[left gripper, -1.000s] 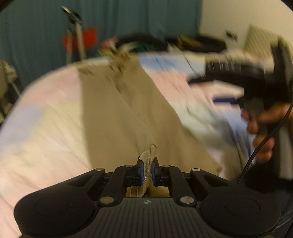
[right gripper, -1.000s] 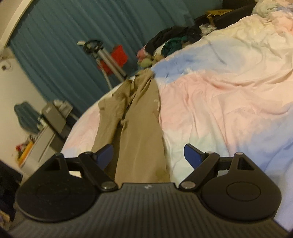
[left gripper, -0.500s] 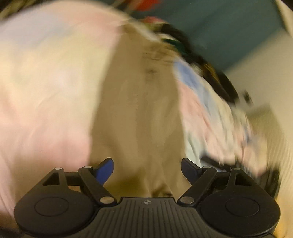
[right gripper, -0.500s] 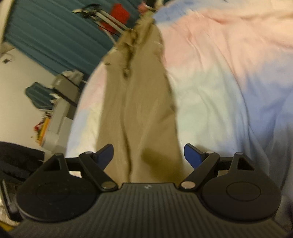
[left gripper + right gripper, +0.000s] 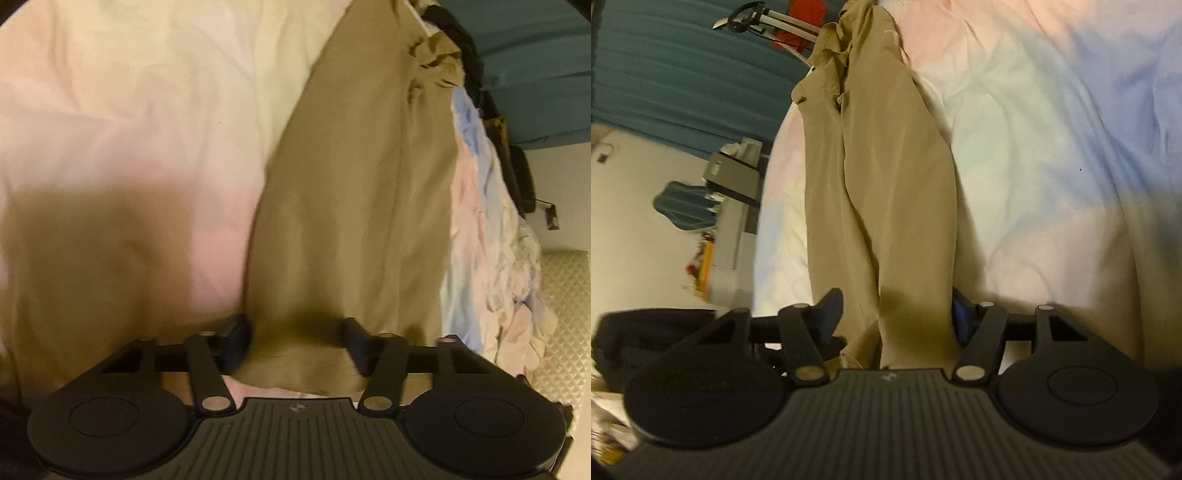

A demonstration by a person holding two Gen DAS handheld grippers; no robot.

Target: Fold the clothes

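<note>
Khaki trousers [image 5: 354, 206], one pair, laid lengthwise on the bed [image 5: 122, 122] over a pastel pink, cream and blue cover; the legs are brought together side by side, the waistband end bunched at the far edge near the teal curtain [image 5: 665, 66]. Left gripper [image 5: 297, 341]: fingers spread wide, straddling the near cuff end, low over the cloth, nothing pinched that I can see. Right gripper [image 5: 897, 315]: fingers likewise apart, one on each side of the near leg ends, the blue pad [image 5: 960, 317] at the fabric's edge; I judge no grip as yet. Progress, by my reckoning: the lengthwise fold, leg onto leg, looks done, though the legs lie slightly offset with a visible seam between them. Left to do: take both cuff corners, carry them toward the waistband for the crosswise fold, then smooth the rumpled top.
</note>
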